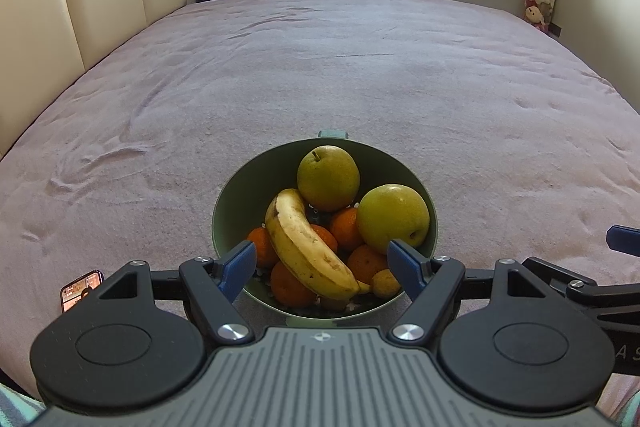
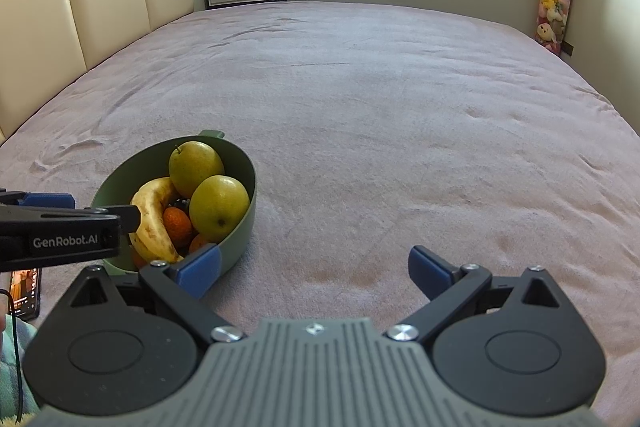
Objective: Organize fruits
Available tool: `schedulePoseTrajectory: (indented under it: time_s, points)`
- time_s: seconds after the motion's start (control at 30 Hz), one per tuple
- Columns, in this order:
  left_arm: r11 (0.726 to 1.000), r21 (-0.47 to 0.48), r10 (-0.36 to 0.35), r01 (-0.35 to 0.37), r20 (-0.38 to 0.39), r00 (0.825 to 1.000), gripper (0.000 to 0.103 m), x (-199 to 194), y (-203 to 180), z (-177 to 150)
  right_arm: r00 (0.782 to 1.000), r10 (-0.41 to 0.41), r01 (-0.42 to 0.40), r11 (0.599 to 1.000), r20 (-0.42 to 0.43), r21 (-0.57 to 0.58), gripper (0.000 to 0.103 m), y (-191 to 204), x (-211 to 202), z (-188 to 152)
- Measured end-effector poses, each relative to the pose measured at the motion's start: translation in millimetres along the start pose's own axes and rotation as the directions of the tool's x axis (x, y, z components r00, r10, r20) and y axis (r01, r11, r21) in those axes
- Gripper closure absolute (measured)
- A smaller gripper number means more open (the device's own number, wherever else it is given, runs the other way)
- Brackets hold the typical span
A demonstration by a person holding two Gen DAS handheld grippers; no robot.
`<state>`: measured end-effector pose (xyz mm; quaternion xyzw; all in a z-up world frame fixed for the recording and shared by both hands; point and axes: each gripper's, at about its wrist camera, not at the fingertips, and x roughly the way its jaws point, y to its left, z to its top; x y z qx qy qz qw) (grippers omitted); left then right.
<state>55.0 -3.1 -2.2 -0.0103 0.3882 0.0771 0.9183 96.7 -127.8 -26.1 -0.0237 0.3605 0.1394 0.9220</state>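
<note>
The left claw point(image 1: 322, 263) hangs wide open right over the near rim of the green bowl point(image 1: 228, 203), which sits on the bed point(image 1: 320, 67). The banana point(image 1: 308, 247) lies between its fingers, slanting across the pile, with oranges point(image 1: 344, 229) under it, one pear point(image 1: 328, 177) beyond it and another pear point(image 1: 392, 217) by the claw's right finger. The right claw point(image 2: 314, 269) is open too, over bare blanket, the bowl just off its left finger.

I'd say the banana is soft and bruises easily, so a gentle pinch at mid-length suits it. The pears look firm, heavy and smooth, likely to slip; take them across the widest part. The oranges should give slightly and grip well.
</note>
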Motion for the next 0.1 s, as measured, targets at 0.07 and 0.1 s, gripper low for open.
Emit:
schedulePoseTrajectory:
  time_s: [0.07,0.1]
  points:
    - [1.000,-0.002,0.000,0.000,0.001,1.000,0.015,-0.5,0.0,-0.1,1.000,0.000,0.000,1.000,-0.002,0.001,0.006,-0.6,0.8,0.0]
    - [1.000,-0.002,-0.001,0.001,0.000,1.000,0.015,-0.6,0.0,-0.2,1.000,0.000,0.000,1.000,-0.003,0.001,0.006,-0.7,1.1,0.3]
